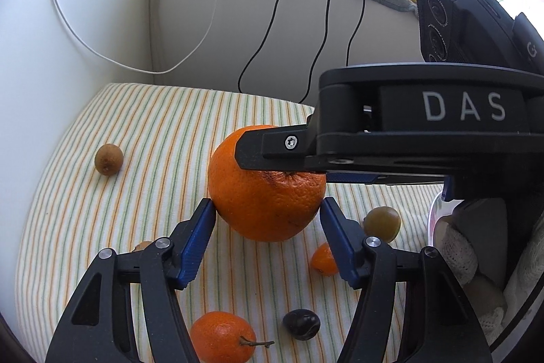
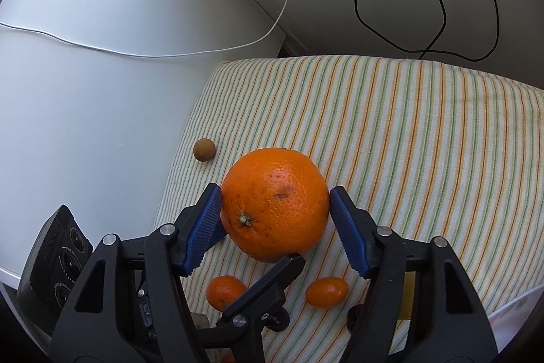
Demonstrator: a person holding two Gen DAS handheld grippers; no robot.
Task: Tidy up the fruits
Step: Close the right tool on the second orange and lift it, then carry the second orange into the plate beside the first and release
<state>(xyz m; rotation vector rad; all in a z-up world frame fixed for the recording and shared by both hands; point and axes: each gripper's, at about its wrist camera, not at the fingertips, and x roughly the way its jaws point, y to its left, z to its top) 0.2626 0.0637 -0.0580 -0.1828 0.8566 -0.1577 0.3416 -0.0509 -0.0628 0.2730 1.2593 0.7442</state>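
A large orange [image 1: 265,193] rests on the striped cloth [image 1: 153,131]. My left gripper [image 1: 267,204] has both blue pads pressed on its sides. My right gripper [image 1: 282,165] reaches in from the right, one black finger lying across the top of the orange. In the right wrist view the orange [image 2: 275,203] sits stem towards me between the right gripper's [image 2: 275,193] blue pads, which touch both sides. One finger [image 2: 272,281] of the left gripper meets the orange from below.
Around the orange lie a brown round fruit [image 1: 108,159], a stemmed mandarin [image 1: 222,337], a dark plum [image 1: 301,320], a greenish fruit [image 1: 382,223] and a kumquat [image 1: 323,259]. A white wall [image 2: 102,91] borders the cloth's left edge. Cables [image 1: 268,29] hang behind. A gloved hand [image 1: 459,257] is at right.
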